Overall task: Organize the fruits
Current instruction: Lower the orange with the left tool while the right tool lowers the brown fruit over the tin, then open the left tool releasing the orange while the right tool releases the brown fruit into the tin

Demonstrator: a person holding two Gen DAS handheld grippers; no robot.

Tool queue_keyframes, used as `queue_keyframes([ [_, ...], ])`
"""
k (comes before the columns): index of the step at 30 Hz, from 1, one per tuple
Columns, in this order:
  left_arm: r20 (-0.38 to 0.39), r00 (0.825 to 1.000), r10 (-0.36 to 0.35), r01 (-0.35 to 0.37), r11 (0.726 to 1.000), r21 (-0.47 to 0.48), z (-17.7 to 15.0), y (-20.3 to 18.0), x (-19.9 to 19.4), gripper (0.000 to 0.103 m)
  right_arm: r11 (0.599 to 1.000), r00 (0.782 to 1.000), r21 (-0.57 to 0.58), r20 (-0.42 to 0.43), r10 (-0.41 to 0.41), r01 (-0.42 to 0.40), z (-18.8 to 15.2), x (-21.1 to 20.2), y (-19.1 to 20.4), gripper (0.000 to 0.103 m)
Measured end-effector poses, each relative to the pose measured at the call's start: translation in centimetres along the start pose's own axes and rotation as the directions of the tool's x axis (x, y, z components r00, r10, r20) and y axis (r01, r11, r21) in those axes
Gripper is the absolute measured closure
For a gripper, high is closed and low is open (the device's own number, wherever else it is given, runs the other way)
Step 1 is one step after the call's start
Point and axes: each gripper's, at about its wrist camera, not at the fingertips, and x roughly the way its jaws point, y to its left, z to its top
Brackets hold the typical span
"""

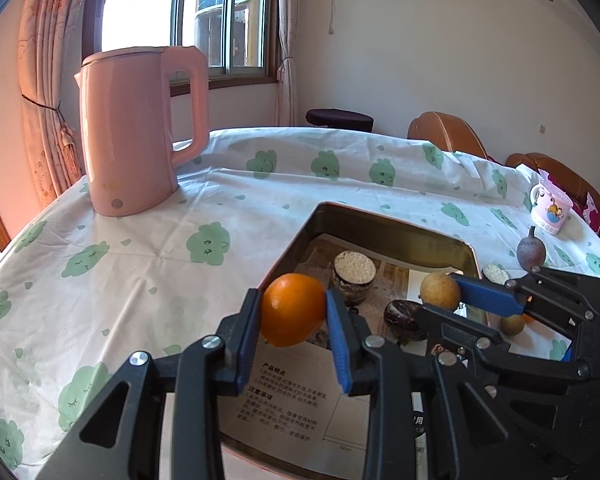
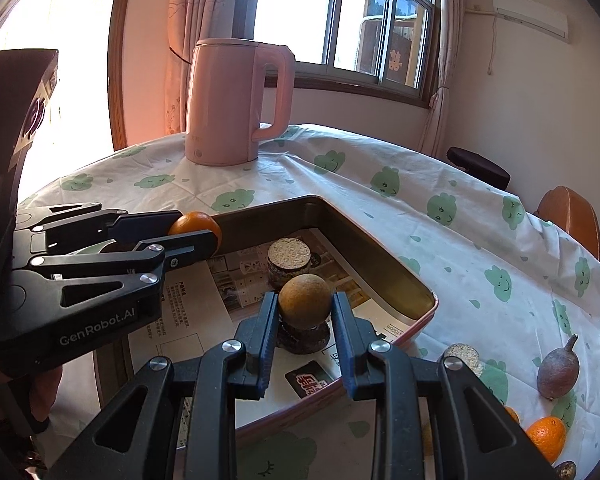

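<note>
My left gripper (image 1: 293, 312) is shut on an orange (image 1: 293, 309), held above the near left rim of a metal tray (image 1: 352, 216) lined with printed paper. My right gripper (image 2: 305, 312) is shut on a round yellow-brown fruit (image 2: 305, 300), held over the tray's middle. In the left wrist view that fruit (image 1: 440, 289) shows between the right gripper's blue pads (image 1: 486, 295). In the right wrist view the left gripper (image 2: 192, 236) grips the orange (image 2: 198, 227) at the tray's left rim (image 2: 260, 210). Two dark cut fruits (image 1: 354, 276) (image 1: 402, 314) lie in the tray.
A pink kettle (image 1: 140, 132) stands at the table's far left. A dark pear-shaped fruit (image 2: 558, 368), a cut fruit half (image 2: 462, 356) and an orange (image 2: 546, 438) lie on the cloth right of the tray. A patterned mug (image 1: 550, 208) is at the far right. Chairs ring the table's far side.
</note>
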Motion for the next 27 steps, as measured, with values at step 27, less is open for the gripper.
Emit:
queue_keyframes([
  [27, 0.181, 0.983, -0.018, 0.016, 1.000, 0.013, -0.2, -3.4, -4.4, 0.031, 0.988, 0.986, 0.083, 0.090, -0.138, 0.130, -3.4, -6.1, -5.3, 0.043],
])
